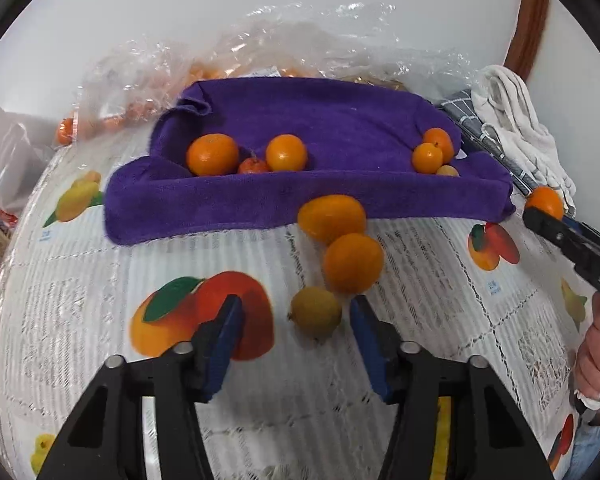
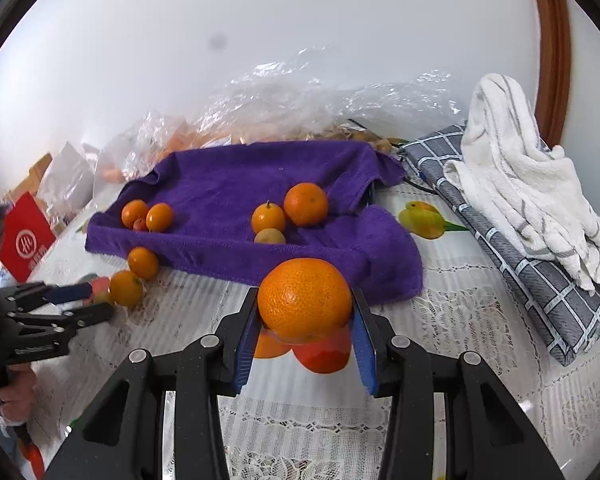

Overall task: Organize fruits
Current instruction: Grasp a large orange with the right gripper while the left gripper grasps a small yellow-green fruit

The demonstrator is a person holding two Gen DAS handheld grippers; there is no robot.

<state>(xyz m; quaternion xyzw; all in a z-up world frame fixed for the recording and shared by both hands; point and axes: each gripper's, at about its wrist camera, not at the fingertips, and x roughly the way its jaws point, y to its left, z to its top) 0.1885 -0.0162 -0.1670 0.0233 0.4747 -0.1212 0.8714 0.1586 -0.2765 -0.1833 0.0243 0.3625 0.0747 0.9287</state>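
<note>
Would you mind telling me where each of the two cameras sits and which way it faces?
Left wrist: on the left hand-held gripper, angled down at a small yellowish fruit just ahead of its fingers; a hand shows at right.
Right wrist: on the right hand-held gripper, facing the purple towel past the large orange it grips.
Shared: the towel, its fruit, the fruit-print tablecloth, and each other's gripper.
</note>
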